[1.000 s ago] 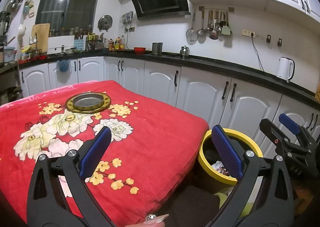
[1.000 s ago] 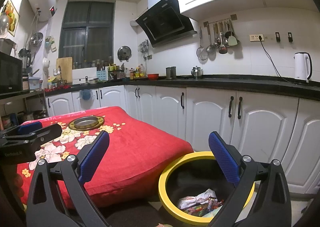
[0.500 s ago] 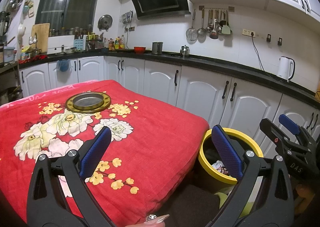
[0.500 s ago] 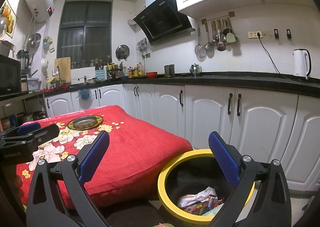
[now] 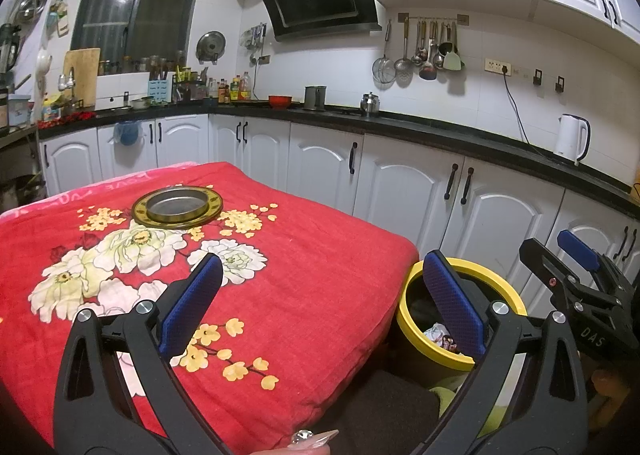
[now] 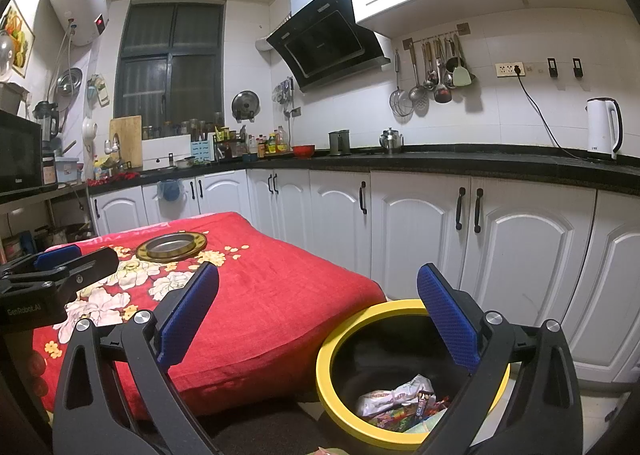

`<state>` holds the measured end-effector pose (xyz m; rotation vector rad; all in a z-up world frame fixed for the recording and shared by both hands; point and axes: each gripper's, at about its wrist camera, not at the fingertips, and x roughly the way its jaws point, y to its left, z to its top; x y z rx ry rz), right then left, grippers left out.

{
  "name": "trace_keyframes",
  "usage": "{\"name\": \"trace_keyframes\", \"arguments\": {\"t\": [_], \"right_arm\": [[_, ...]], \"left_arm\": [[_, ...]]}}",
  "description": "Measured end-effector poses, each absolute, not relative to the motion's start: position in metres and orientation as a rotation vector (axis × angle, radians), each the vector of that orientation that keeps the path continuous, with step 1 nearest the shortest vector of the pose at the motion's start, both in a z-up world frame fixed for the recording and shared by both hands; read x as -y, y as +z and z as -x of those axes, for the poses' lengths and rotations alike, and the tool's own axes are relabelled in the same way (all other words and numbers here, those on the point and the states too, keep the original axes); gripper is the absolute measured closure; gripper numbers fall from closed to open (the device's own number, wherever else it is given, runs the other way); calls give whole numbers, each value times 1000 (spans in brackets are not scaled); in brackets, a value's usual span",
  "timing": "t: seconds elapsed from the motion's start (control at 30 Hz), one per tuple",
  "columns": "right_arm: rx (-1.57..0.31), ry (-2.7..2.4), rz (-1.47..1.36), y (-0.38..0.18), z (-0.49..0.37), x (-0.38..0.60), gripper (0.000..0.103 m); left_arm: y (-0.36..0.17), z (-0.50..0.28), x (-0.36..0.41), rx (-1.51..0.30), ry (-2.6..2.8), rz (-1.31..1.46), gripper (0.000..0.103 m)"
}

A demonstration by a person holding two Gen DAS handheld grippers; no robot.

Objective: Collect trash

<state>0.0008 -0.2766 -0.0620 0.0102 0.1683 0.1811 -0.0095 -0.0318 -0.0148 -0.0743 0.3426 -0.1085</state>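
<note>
The kitchen's white cabinets (image 6: 400,223) and black counter (image 6: 460,165) run along the far wall. In front of them a surface is draped in a red floral blanket (image 5: 280,275); whatever lies beneath it is hidden, and its near edge is cut off by the left wrist view's bottom rim. A round metal dish (image 5: 177,205) sits on the blanket's far part, well apart from both claws.

Just beside the blanket's right corner stands the yellow-rimmed trash bin (image 6: 332,395). In the left wrist view its opening is partly covered by the left claw's right finger, so only a scrap of its contents shows. From the right wrist view the trash (image 6: 400,401), crumpled wrappers and snack packets, lies at the bottom of the bin; the printing on them is too small to read, and the bin's near rim is hidden behind the claw's frame.

The left claw (image 5: 322,305) hovers over the blanket's near corner, its blue-padded fingers spread wide with nothing between them. The right claw (image 6: 318,313) hangs above the bin, likewise spread wide and empty. Each claw shows at the edge of the other's view, only partly in frame. A fingernail with a gem (image 5: 314,438) peeks in at the bottom of the left wrist view.

Compared with a second ago, the left wrist view is unchanged, while the right wrist view has the bin shifted only slightly; both claws stay as wide as before.
</note>
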Motion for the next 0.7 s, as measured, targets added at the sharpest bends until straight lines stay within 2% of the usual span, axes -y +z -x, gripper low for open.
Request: {"name": "trace_keyframes", "arguments": {"t": [0.7], "right_arm": [[-169, 181, -12, -62, -1, 277, 6]], "left_arm": [[-15, 10, 32, -343, -111, 74, 11]]}}
